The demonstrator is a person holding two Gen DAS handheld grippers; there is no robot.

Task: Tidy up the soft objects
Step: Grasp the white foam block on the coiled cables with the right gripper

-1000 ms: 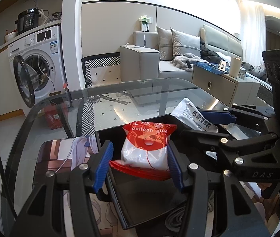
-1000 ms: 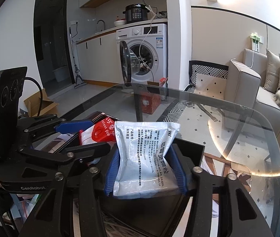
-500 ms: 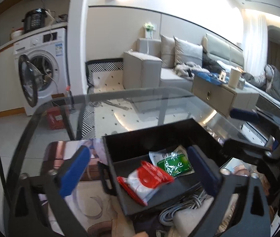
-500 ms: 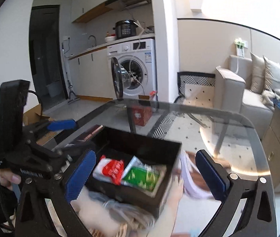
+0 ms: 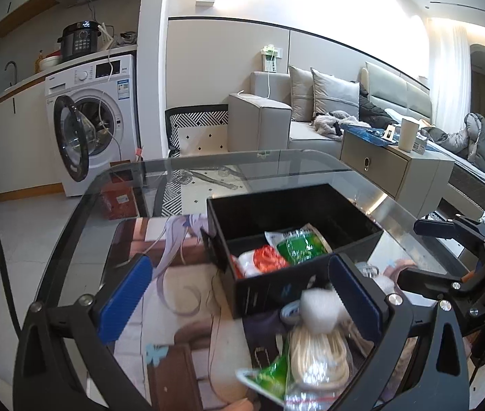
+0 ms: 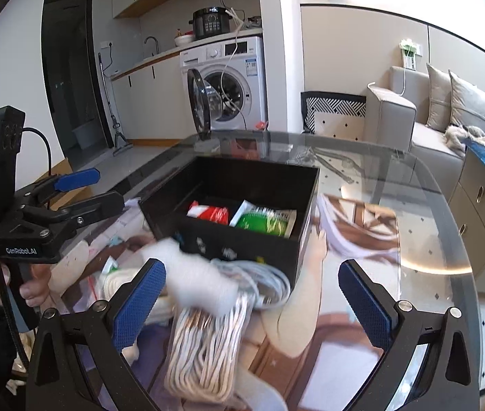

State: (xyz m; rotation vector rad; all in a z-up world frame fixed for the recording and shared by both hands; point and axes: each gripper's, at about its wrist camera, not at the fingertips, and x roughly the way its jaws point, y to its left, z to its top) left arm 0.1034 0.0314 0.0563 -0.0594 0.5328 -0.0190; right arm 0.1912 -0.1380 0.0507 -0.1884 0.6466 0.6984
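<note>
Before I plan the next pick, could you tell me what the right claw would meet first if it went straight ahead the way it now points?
Most likely the blurred white soft bundle lying on the cord coils, just ahead between the open right claw fingers; the black box stands behind it. Depth is uncertain.

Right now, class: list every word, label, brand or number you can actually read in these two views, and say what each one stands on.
"GenRobot.AI": on the left gripper body, seen in the right wrist view.
Washing machine label and panel: too small to read.
Red packet and green packet in the black box: print blurred.
Cooker display: unreadable.
</note>
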